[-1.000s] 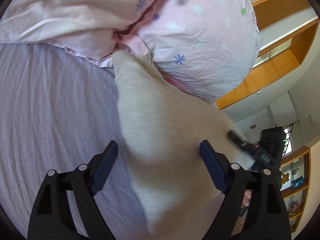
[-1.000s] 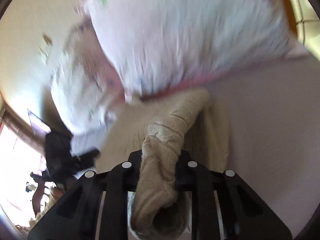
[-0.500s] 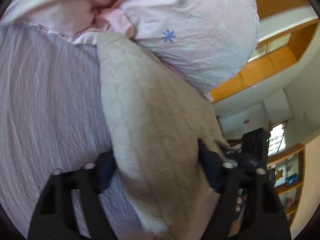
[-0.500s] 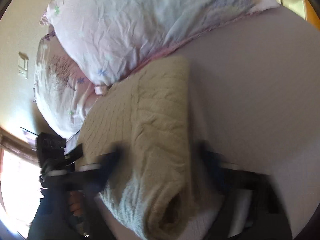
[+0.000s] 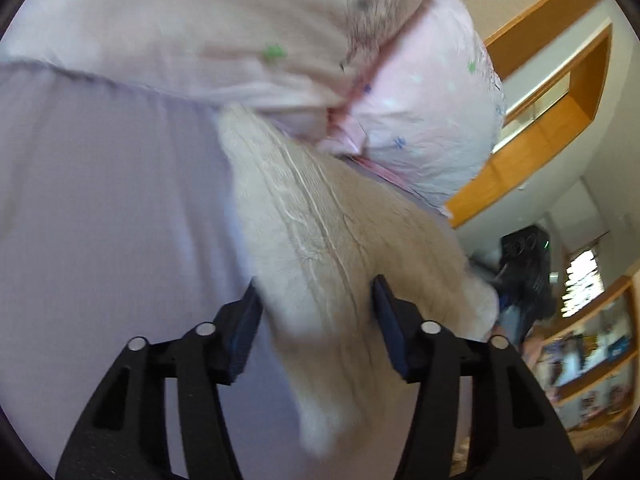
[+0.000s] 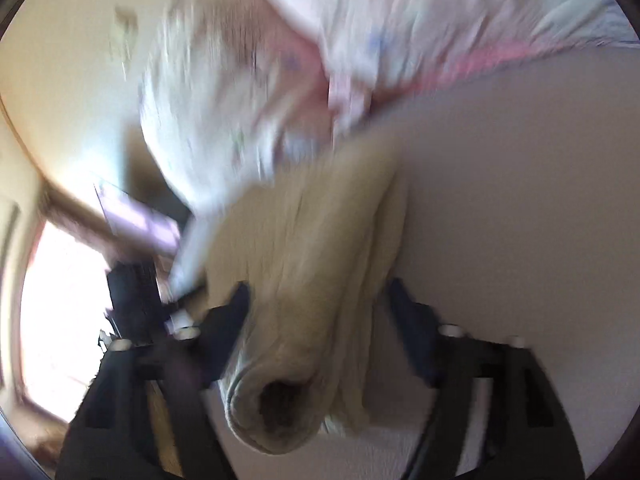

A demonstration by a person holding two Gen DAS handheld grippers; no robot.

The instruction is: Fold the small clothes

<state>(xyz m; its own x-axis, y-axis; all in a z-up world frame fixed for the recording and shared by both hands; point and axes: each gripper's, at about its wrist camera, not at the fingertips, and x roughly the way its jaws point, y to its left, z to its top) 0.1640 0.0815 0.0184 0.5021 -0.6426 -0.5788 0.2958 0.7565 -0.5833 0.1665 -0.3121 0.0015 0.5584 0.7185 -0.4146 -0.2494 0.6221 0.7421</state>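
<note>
left wrist | 1 cream sweater (image 5: 320, 248) | 2 pillows (image 5: 224, 32) | 1 bedsheet (image 5: 100, 220)

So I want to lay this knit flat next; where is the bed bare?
Bare lilac sheet lies on one side of the cream knit, below the pink pillows. Bare sheet also borders its other side. It is crowded at the knit's far end, which reaches the pillows.

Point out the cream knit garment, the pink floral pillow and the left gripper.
cream knit garment (image 5: 320, 240): left wrist view, on its ribbed middle.
pink floral pillow (image 5: 420, 120): left wrist view, on its wrinkled side.
left gripper (image 5: 316, 336): left wrist view, midway between the fingertips.
</note>
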